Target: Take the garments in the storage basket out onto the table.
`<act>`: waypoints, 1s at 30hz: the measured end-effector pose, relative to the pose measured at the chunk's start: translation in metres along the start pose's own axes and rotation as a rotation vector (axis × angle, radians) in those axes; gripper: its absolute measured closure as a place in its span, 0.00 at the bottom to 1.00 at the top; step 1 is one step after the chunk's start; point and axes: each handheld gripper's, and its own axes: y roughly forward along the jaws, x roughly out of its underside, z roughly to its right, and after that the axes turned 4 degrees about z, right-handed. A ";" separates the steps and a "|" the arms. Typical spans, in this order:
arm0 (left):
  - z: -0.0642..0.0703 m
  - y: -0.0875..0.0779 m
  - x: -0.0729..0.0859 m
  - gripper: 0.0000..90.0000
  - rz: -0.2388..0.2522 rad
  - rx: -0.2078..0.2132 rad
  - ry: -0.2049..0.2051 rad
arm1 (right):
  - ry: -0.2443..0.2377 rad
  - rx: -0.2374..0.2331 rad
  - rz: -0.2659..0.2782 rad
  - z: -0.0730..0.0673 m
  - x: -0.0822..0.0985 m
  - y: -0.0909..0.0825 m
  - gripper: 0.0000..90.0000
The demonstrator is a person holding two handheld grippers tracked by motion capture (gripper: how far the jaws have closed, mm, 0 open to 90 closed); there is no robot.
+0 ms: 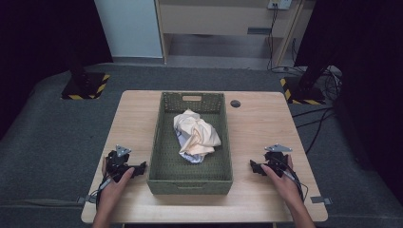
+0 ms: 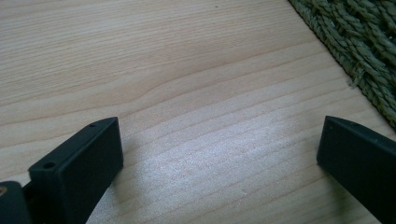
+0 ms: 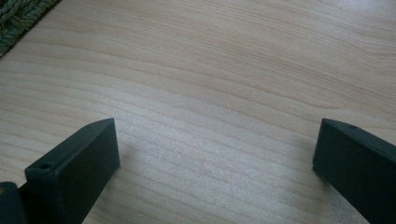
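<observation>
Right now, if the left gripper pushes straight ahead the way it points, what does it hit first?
Probably the green woven basket: the left gripper lies low on the table, jaws open, aimed at the basket's near left wall. Only bare wood lies between.

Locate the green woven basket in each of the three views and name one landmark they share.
High view: the green woven basket sits mid-table between the two grippers, crumpled cloth inside.
Left gripper view: a strip of its weave fills the top right corner.
Right gripper view: a small piece of its weave shows in the top left corner.
Shared landmark: the light wooden tabletop, on which the basket rests.
</observation>
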 end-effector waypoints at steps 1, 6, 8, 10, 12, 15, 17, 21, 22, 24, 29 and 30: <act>0.000 0.000 0.000 0.00 0.000 0.000 0.000 | 0.000 0.000 0.000 0.000 0.000 0.000 0.00; 0.000 0.000 0.000 0.00 0.000 0.000 0.000 | 0.000 0.000 0.000 0.000 0.000 0.000 0.00; 0.000 0.000 0.000 0.00 0.000 -0.001 -0.001 | 0.000 0.000 0.000 0.000 0.000 0.000 0.00; 0.000 0.000 0.000 0.00 0.000 -0.001 -0.001 | 0.001 0.000 0.000 0.000 0.000 0.000 0.00; 0.000 0.000 0.000 0.00 0.001 -0.001 -0.001 | 0.002 0.001 0.000 0.000 0.000 0.000 0.00; 0.000 0.000 0.000 0.00 0.001 -0.002 -0.002 | 0.004 0.001 0.000 0.000 0.000 0.000 0.01; 0.000 0.000 0.000 0.00 0.001 -0.004 -0.003 | 0.004 0.000 0.001 0.000 0.000 0.000 0.01; 0.001 0.000 0.000 0.00 0.000 -0.006 -0.005 | 0.006 0.003 0.001 -0.001 0.000 0.000 0.01; 0.001 0.000 0.000 0.00 0.000 -0.006 -0.005 | 0.007 0.004 0.000 -0.001 0.000 0.000 0.01; 0.001 0.000 0.000 0.00 0.000 -0.007 -0.006 | 0.007 0.004 0.000 -0.001 0.000 0.000 0.01; 0.001 0.000 0.000 0.00 0.000 -0.009 -0.008 | 0.012 0.010 -0.001 -0.002 0.000 0.000 0.00; 0.001 0.000 0.000 0.00 0.000 -0.009 -0.008 | 0.012 0.011 -0.001 -0.002 0.000 0.000 0.00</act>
